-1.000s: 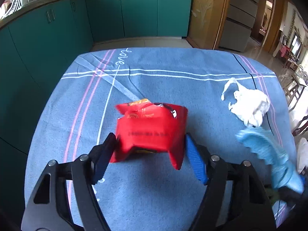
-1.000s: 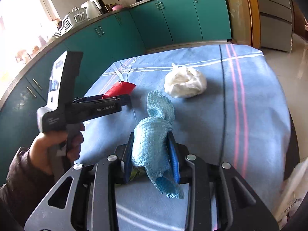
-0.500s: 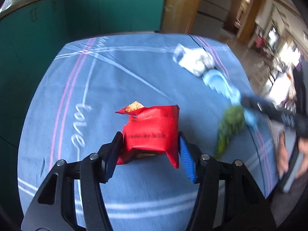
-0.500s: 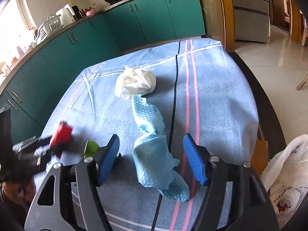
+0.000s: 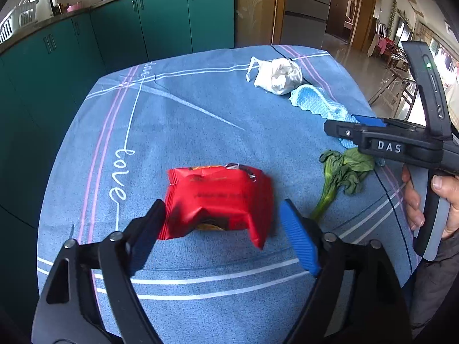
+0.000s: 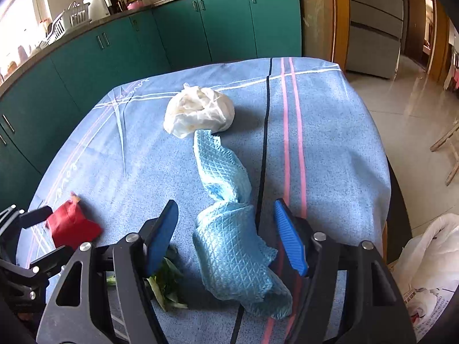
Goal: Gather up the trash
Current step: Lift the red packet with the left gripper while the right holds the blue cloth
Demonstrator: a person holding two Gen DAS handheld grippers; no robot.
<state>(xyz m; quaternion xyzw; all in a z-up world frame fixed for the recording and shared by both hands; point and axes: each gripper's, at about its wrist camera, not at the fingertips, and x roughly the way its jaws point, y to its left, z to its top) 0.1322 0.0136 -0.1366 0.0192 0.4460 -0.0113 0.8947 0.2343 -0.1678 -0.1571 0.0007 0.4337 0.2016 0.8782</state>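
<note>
Although four pieces of rubbish lie gathered toward one side of the blue tablecloth (image 6: 330,120), nothing appears binned yet, so I judge the collecting barely begun. Nearest the left gripper (image 5: 221,223), the red snack wrapper (image 5: 218,200) sits between the jaws, which have just been opening; the blue pad on one side stands clear of the packet, while the other finger is just beside or brushing its edge, I cannot tell which. The wrapper's long axis runs across the gap from finger to finger, its torn mouth facing away from the camera.

The right gripper (image 6: 226,229) straddles the near end of the light blue cloth (image 6: 232,246) with fingers apart, neither pad pressing on it. That cloth is a twisted strip whose long axis runs straight away from the gripper toward the far end of the table. By the left finger lies a wilted green leaf (image 5: 341,177), stem pointing back toward the left gripper.

Farthest off, the crumpled white plastic bag (image 6: 200,109) touches the cloth's far tip. A white bag (image 6: 424,272) beside the table's edge could be the bin, though I cannot confirm that.
</note>
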